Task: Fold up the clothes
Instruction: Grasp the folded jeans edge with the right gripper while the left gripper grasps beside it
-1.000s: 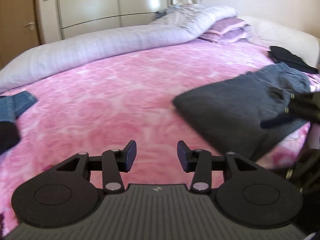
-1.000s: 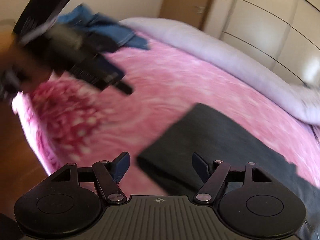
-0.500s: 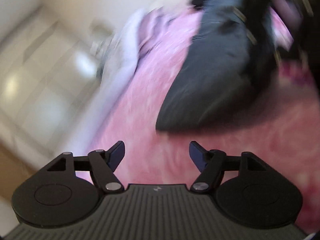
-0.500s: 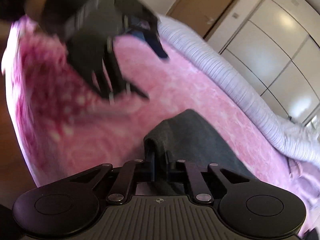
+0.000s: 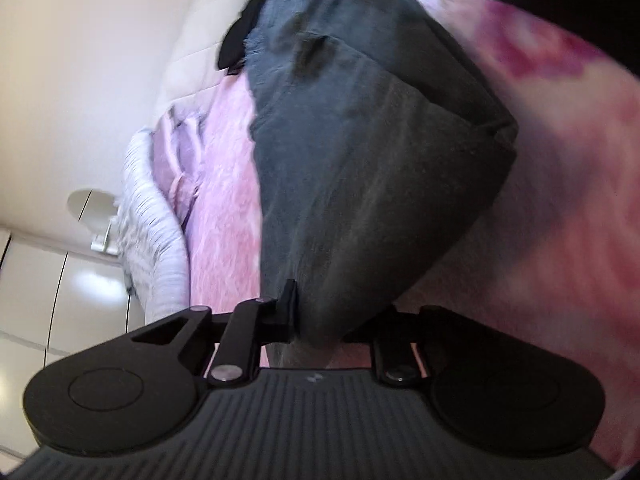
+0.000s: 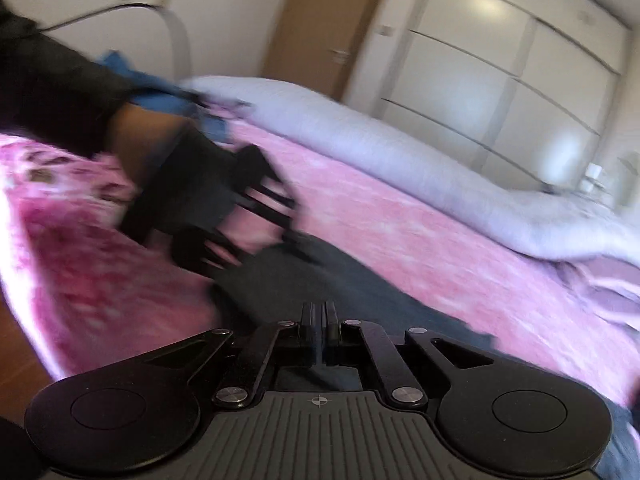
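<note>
A bedroom with white wardrobe doors is seen behind a bed covered by a pink bedspread, with a rolled lilac duvet along its far side. A dark grey garment is laid near the bedspread's near edge, so nothing fancy. One corner of it is clamped between the fingers of the left gripper, the cloth stretching away from there. Another edge is pinched by the right gripper, fingers pressed tight together. Blue jeans are spotted at the far-left corner, blurry.
</note>
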`<move>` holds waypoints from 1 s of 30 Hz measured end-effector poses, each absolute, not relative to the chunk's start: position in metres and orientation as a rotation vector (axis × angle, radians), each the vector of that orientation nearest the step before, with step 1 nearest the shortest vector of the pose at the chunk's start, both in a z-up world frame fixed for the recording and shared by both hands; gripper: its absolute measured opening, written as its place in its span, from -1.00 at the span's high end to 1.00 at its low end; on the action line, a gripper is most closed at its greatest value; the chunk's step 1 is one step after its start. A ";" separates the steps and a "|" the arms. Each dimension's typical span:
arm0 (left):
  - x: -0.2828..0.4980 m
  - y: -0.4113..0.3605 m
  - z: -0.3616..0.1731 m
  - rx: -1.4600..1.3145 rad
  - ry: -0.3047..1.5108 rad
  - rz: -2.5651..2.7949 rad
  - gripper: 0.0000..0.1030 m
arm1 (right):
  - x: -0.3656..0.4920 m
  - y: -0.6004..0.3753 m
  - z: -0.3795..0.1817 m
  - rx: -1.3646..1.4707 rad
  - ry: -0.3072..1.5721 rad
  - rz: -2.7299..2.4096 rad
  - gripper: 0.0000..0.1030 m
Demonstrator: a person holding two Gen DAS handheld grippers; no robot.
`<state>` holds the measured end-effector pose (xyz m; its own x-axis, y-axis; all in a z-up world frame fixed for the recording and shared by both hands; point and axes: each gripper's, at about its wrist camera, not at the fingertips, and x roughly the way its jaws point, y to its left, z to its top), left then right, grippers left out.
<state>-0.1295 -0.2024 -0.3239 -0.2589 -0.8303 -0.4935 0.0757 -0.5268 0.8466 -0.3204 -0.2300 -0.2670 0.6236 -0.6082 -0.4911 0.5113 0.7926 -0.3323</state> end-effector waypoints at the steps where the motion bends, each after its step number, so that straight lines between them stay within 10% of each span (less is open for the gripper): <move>1: -0.131 -0.202 -0.320 1.347 -0.942 -1.852 0.75 | -0.323 -0.242 -0.274 -0.164 0.660 -0.691 1.00; 13: -0.146 -0.208 -0.274 1.308 -0.853 -1.872 0.77 | -0.359 -0.318 -0.286 0.043 0.691 -0.888 0.84; 17: -0.153 -0.211 -0.264 1.318 -0.853 -1.878 0.77 | -0.351 -0.252 -0.270 -0.083 0.571 -0.721 -0.82; 18: -0.154 -0.211 -0.262 1.321 -0.855 -1.877 0.77 | -0.346 -0.236 -0.271 -0.129 0.552 -0.683 -0.87; 26: -0.161 -0.210 -0.249 1.324 -0.819 -1.877 0.77 | -0.249 -0.220 -0.337 -0.536 0.750 -0.687 -0.86; 28: -0.161 -0.207 -0.249 1.344 -0.816 -1.858 0.78 | -0.237 -0.235 -0.344 -0.505 0.819 -0.738 -0.27; 29: -0.161 -0.205 -0.250 1.358 -0.817 -1.846 0.79 | -0.235 -0.237 -0.342 -0.486 0.827 -0.742 0.56; 30: -0.161 -0.203 -0.251 1.372 -0.818 -1.834 0.81 | -0.232 -0.239 -0.340 -0.467 0.834 -0.745 0.67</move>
